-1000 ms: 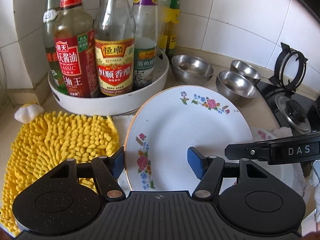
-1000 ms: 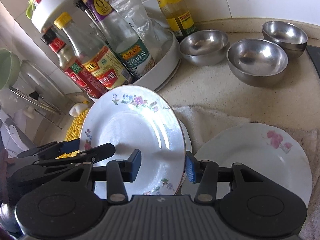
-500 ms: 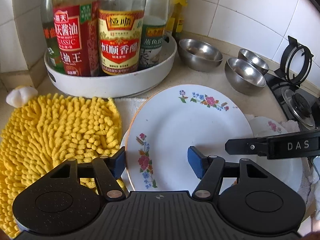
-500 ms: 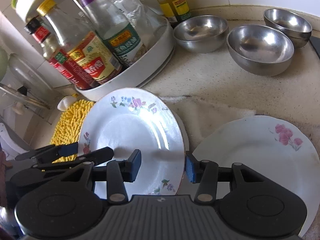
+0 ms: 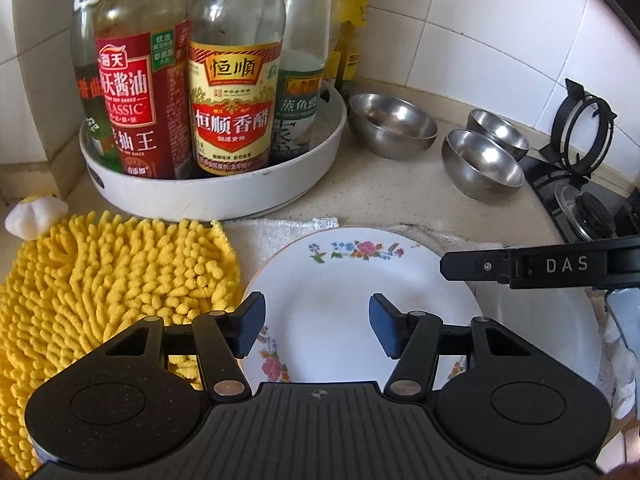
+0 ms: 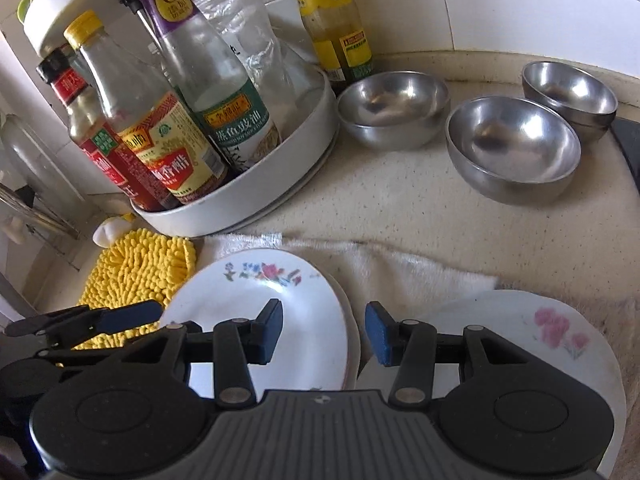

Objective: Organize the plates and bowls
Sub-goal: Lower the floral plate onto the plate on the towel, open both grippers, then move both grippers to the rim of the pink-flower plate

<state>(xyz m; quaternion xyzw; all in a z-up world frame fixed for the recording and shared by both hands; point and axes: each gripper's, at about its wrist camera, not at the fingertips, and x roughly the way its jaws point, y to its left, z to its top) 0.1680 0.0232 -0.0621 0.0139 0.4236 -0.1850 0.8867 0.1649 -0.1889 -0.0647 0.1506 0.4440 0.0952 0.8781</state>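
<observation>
Both grippers spread wide, nothing pinched. Left gripper (image 5: 317, 330): blue pads apart over the floral plate (image 5: 352, 304), left pad over the plate's left rim, right pad over its middle; can't tell whether either pad touches it. Right gripper (image 6: 325, 333): jaws apart, straddling the right rim of the same floral plate (image 6: 256, 300), left pad over the plate face, right pad over the gap toward the second plate (image 6: 532, 332); contact not clear.

Floral plate sits flat on the white towel (image 6: 400, 268), and in the right view another rim shows under its right edge, so it looks stacked on at least one more plate. Second plate, pink flower print, lies to the right, on the towel, close beside the stack; whether they touch is hidden by the gripper.

Three steel bowls on the counter behind the plates: wide bowl (image 6: 394, 108) just beside the white tray (image 6: 256, 184), mid bowl (image 6: 514, 148) right of it, far bowl (image 6: 570, 96) behind that and close to it, looks like two nested.

Tray holds sauce bottles (image 5: 234, 92), upright. Yellow mat (image 5: 112, 280) left of the plates, touching the towel edge. Stove burner (image 5: 584, 216) at far right in the left view.
</observation>
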